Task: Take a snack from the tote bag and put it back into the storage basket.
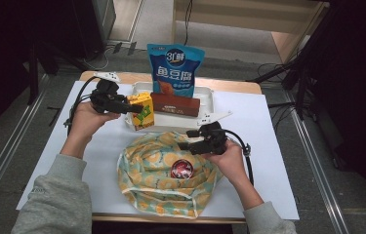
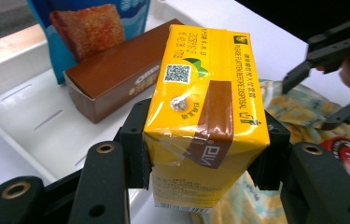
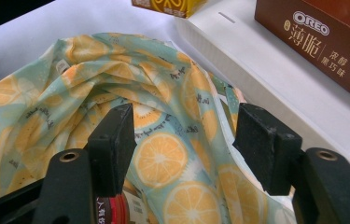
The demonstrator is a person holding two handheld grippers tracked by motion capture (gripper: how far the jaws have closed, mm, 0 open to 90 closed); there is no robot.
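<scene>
While clamping juice carton [image 2: 200,116] | right jaws apart, seemingly empty

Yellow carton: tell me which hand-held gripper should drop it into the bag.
Left. The left hand-held gripper is already clamped on the yellow carton at the tray's edge, beside the bag. The right hand-held gripper is open over the bag's fabric.

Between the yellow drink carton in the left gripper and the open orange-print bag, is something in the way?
Nothing visible blocks it. The yellow carton, clamped in the left gripper, hangs at the tray's front edge; the bag lies open just beyond.
</scene>
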